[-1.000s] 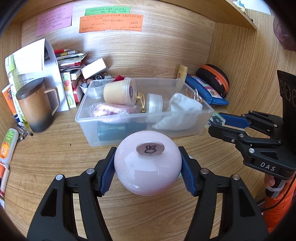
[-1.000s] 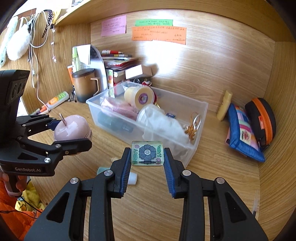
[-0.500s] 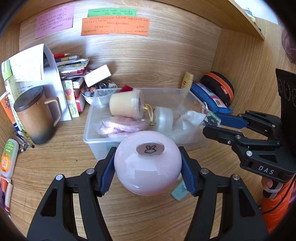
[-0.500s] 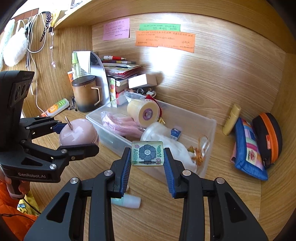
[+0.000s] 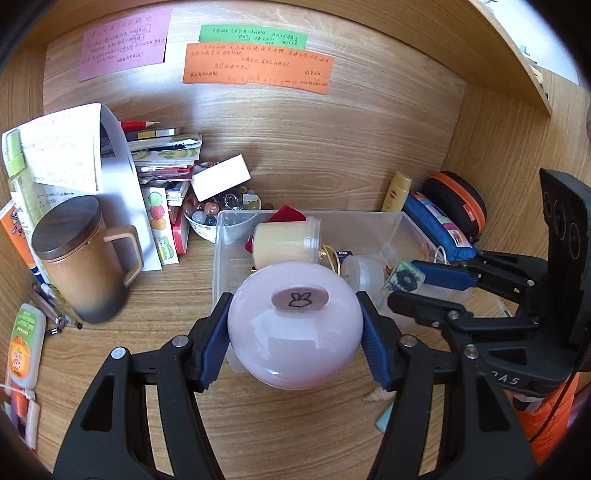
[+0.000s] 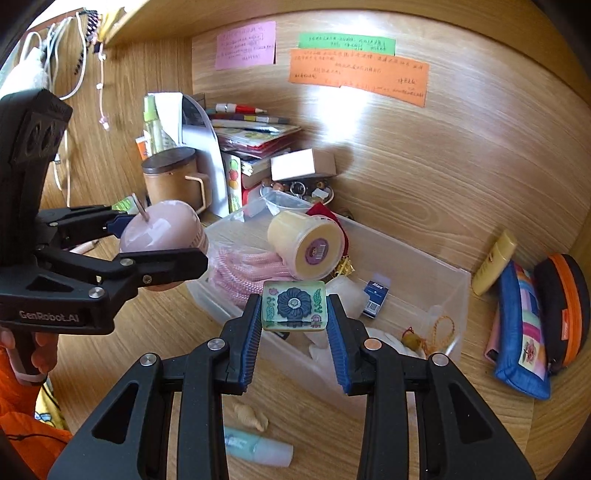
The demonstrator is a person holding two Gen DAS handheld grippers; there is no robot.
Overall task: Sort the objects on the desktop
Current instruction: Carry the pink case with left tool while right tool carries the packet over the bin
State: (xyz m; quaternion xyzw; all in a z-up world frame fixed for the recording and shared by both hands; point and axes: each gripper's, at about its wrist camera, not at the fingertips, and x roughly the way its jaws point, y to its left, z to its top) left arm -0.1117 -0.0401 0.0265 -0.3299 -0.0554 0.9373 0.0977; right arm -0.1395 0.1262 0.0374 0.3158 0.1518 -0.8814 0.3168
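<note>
Gripping a glossy pink round jar (image 5: 294, 326), topped by a tab bearing a small rabbit sketch, my left gripper (image 5: 295, 328) is clamped on its sides and tilts down over the near wall of the clear plastic bin (image 5: 406, 221). My right gripper (image 6: 294, 325) pinches one translucent green square tile (image 6: 294, 304) printed with a dark flower, held above the bin's front edge. I count three notes on the back wall: pink (image 5: 123, 43), green (image 5: 253, 36), orange (image 5: 257, 67). One brown lidded mug (image 5: 79, 258) stands left.

We see glossy pink ball (image 5: 294, 325), clear plastic bin (image 6: 424, 291), wood-grain desk (image 5: 155, 295), matt black gripper arms.
</note>
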